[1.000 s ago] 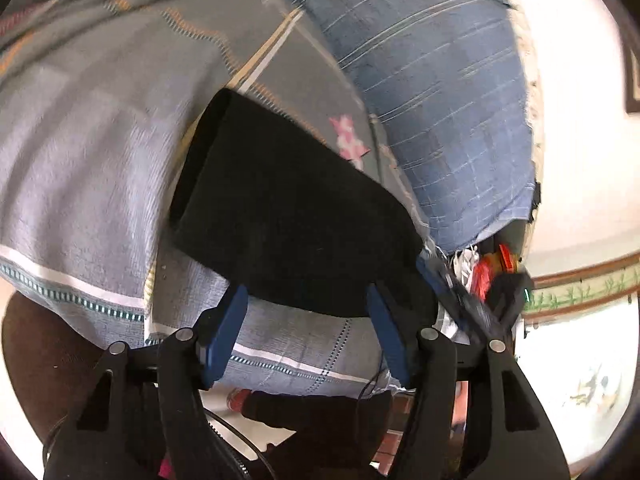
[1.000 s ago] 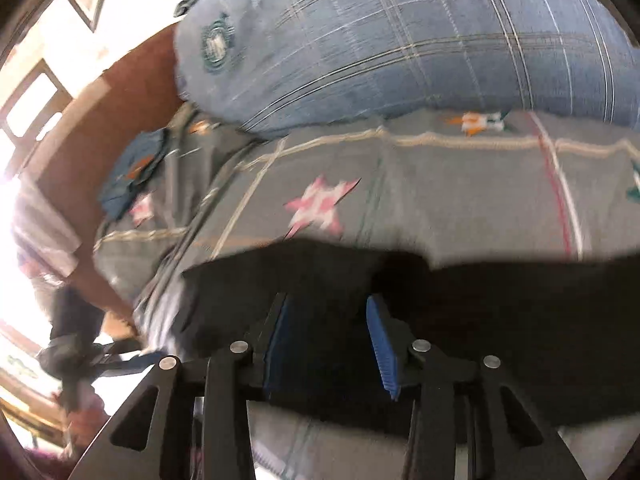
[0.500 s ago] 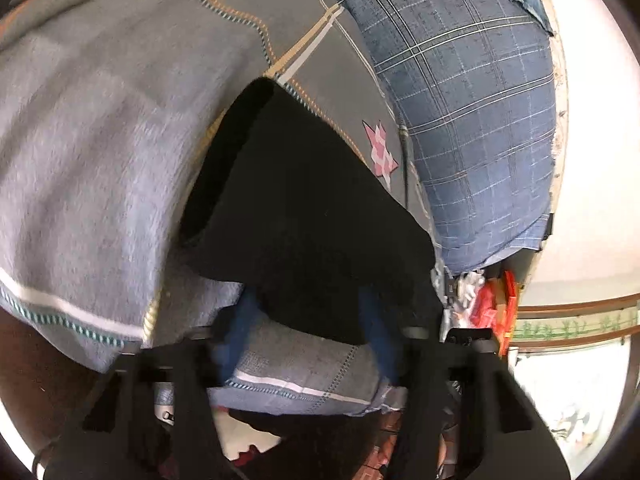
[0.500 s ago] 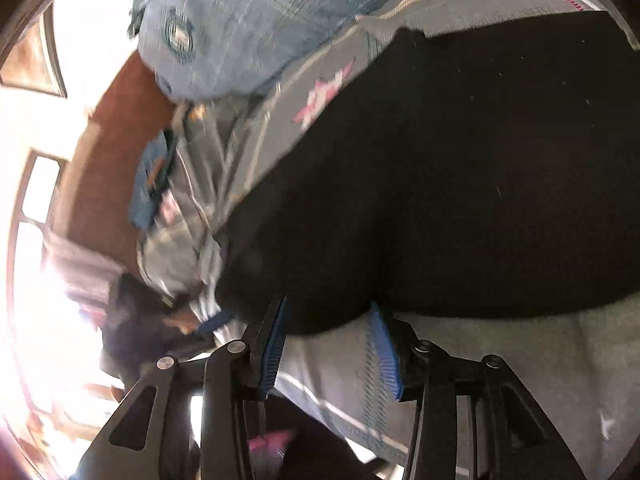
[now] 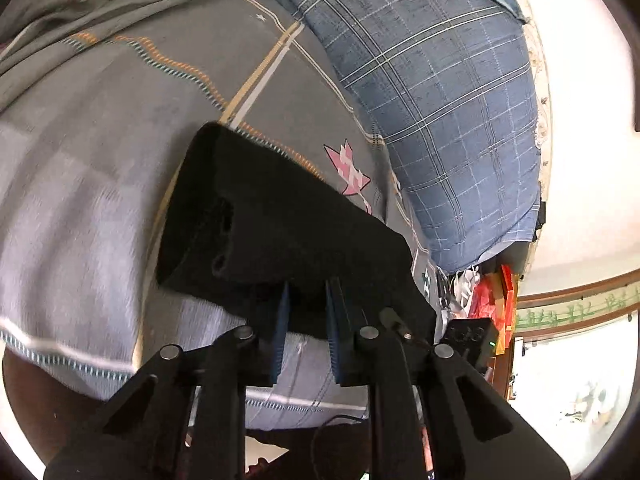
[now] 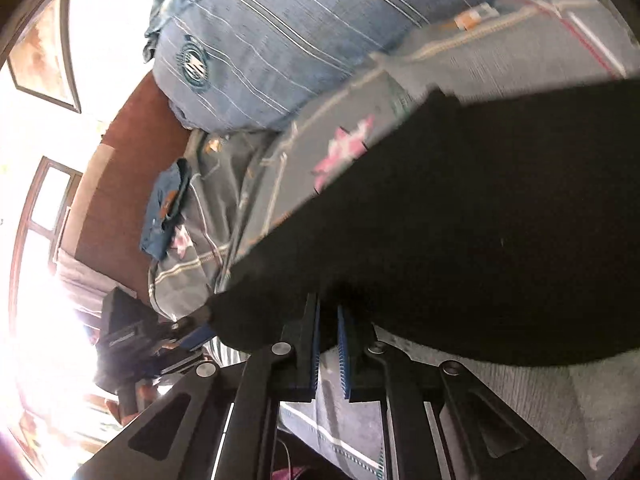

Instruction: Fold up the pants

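Note:
The black pants (image 5: 280, 236) lie folded into a thick rectangle on a grey patterned bed sheet (image 5: 120, 120). My left gripper (image 5: 306, 300) is shut on the near edge of the pants, its blue pads pinching the cloth. In the right wrist view the pants (image 6: 480, 220) fill the right half. My right gripper (image 6: 327, 314) is shut on their near corner. The other gripper (image 6: 188, 336) shows at the left end of the pants.
A blue plaid pillow (image 5: 432, 92) lies at the far side of the bed; it also shows in the right wrist view (image 6: 280, 40). A small blue cloth (image 6: 166, 208) lies by the brown headboard (image 6: 120, 168). Red clutter (image 5: 494, 296) sits beyond the bed edge.
Both grippers went from open to shut on the near edge of the pants. The right gripper swung down and left toward the pants' corner.

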A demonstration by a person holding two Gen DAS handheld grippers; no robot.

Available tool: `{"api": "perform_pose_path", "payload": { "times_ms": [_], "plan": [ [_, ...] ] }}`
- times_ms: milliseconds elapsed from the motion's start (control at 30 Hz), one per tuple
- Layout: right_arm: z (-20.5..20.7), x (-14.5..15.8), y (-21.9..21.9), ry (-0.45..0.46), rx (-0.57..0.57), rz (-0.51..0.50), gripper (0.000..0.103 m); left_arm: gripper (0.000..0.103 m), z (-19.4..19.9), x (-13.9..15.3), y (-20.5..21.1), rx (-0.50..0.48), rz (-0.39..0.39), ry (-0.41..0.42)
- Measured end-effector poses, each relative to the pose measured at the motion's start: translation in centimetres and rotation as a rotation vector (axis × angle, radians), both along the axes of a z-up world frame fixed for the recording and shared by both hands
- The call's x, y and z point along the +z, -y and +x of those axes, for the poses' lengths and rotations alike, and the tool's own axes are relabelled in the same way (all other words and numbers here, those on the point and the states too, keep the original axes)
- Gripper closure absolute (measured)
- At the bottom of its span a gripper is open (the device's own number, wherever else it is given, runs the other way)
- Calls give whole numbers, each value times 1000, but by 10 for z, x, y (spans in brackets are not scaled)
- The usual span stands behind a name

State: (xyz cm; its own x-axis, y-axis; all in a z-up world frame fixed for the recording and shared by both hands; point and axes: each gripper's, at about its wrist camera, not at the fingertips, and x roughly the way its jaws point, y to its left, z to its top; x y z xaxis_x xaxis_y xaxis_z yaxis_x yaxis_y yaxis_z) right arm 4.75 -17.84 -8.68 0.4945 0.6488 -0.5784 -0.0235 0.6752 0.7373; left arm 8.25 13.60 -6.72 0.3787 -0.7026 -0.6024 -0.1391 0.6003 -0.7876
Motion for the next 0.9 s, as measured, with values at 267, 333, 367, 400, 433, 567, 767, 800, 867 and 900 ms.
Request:
{"api": "perform_pose_path", "payload": {
  "times_ms": [267, 333, 367, 400, 433, 567, 767, 800, 867, 900],
  "plan": [
    [-15, -8, 9, -29, -17, 45, 89, 47, 5, -26, 21, 5, 234, -26],
    [-33, -5, 27, -22, -52, 53, 89, 47, 0, -19, 18, 10, 217, -3],
    [-42, -3, 37, -13, -73, 52, 89, 47, -4, -14, 16, -8, 183, 5],
    [-54, 0, 55, 1, -116, 48, 88, 47, -8, -11, 14, -15, 142, 8],
    [-67, 3, 76, 12, -172, 42, 88, 47, -12, -9, 13, -19, 109, 13],
    [-123, 10, 167, 44, -486, -39, 74, 38, -18, -11, 18, -48, 55, 10],
    [-162, -9, 249, 14, -742, 60, 70, 38, -4, -40, 44, -66, 69, -103],
    [-159, -13, 254, 11, -746, 71, 69, 38, -4, -38, 45, -54, 70, -97],
    [-151, -21, 259, 11, -747, 82, 71, 38, 1, -31, 50, -42, 102, -81],
    [-147, -24, 262, 35, -755, 101, 75, 40, 6, -27, 53, -37, 123, -80]
  ]
}}
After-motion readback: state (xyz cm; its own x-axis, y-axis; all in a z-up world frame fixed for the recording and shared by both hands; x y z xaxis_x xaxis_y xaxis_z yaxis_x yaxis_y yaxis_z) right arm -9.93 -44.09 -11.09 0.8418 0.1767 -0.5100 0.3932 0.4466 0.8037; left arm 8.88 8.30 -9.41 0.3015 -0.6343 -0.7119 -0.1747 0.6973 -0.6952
